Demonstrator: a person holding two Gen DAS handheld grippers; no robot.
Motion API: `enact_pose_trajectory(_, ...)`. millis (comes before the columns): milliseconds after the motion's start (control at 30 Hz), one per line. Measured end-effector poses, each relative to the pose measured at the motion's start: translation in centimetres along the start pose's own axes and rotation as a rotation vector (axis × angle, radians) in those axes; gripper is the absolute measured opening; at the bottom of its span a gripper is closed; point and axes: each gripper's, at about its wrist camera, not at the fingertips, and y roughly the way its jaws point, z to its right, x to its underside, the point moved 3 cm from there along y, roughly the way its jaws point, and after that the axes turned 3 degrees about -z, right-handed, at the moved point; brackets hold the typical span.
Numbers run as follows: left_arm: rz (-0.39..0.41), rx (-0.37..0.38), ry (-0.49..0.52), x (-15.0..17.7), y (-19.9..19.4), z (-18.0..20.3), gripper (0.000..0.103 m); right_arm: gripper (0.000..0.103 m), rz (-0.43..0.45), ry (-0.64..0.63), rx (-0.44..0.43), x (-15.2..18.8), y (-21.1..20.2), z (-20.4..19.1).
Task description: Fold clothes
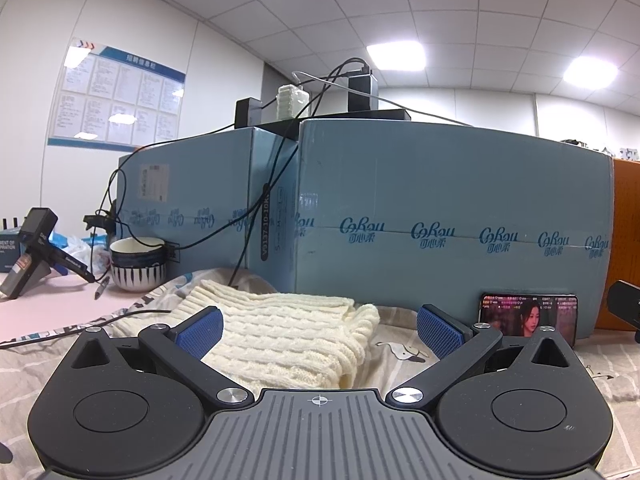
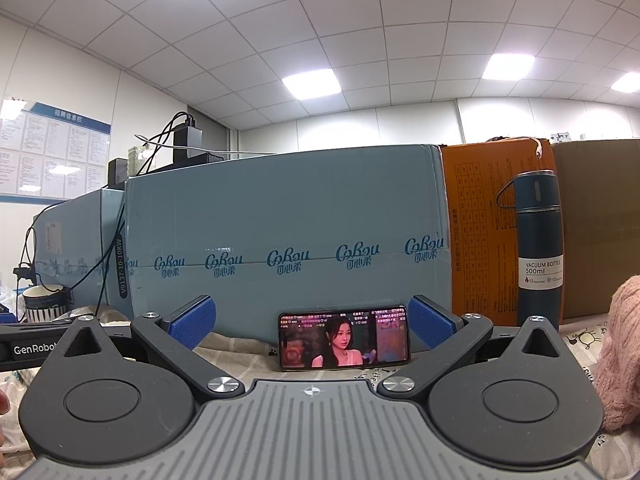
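A cream cable-knit sweater (image 1: 280,332) lies folded on the patterned grey sheet (image 1: 400,320), just ahead of my left gripper (image 1: 320,330). That gripper is open, its blue pads (image 1: 200,330) spread wide with nothing between them. In the right wrist view my right gripper (image 2: 312,320) is open too, facing the blue box, and holds nothing. A pink knit garment (image 2: 618,356) lies at the right edge of that view, beside the gripper's body.
Large blue cartons (image 1: 440,208) wall off the back, with an orange box (image 2: 492,224) and a brown one beside them. A phone (image 2: 344,340) playing video leans on the carton. A dark vacuum bottle (image 2: 538,244) stands right. A striped bowl (image 1: 138,262), pen and cables sit left.
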Motion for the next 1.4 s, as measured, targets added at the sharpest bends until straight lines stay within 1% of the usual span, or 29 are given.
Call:
enact_pose_trajectory(433,0.013,0.001,-0.005,-0.1,-0.2,-0.2,0.103,0.103,0.004,-0.006,-0.002,0.0,0.0,-0.1)
enact_pose_trajectory(567,0.024,0.003,-0.015,-0.1,-0.5,-0.4,0.103,0.103,-0.003,-0.018,-0.019,0.0,0.1,-0.4)
enact_pose_trajectory(700,0.038,-0.008,-0.041,-0.4,-0.6,-0.8,0.103,0.103,-0.017,-0.001,-0.036,0.0,0.3,-0.2)
enact_pose_trajectory(867,0.110,-0.025,-0.068,-0.8,-1.0,-1.0,0.103,0.103,-0.044,0.016,-0.053,0.1,0.9,-0.1)
enact_pose_trajectory(967,0.162,-0.034,-0.058,-0.9,-1.3,-0.9,0.103,0.103,-0.008,0.003,-0.034,-0.2,0.1,-0.4)
enact_pose_trajectory(1033,0.158,-0.035,-0.036,-1.0,-1.3,-0.6,0.103,0.103,-0.008,0.004,-0.032,-0.6,-0.6,-0.8)
enact_pose_trajectory(1133,0.144,0.031,-0.052,-1.9,-2.0,-1.4,0.103,0.103,-0.043,0.008,-0.076,-1.4,-1.1,-1.5)
enact_pose_trajectory(1267,0.131,-0.007,-0.069,-2.7,-3.3,-3.5,0.103,0.103,-0.080,0.050,-0.135,-2.2,-1.3,-2.4)
enact_pose_trajectory(1333,0.082,0.003,-0.092,-2.8,-3.3,-5.3,0.103,0.103,-0.106,0.091,-0.164,-2.2,-1.1,-3.1)
enact_pose_trajectory(1400,0.008,0.036,-0.127,-2.7,-2.7,-7.3,0.103,0.103,-0.143,0.121,-0.208,-2.1,-0.8,-4.1)
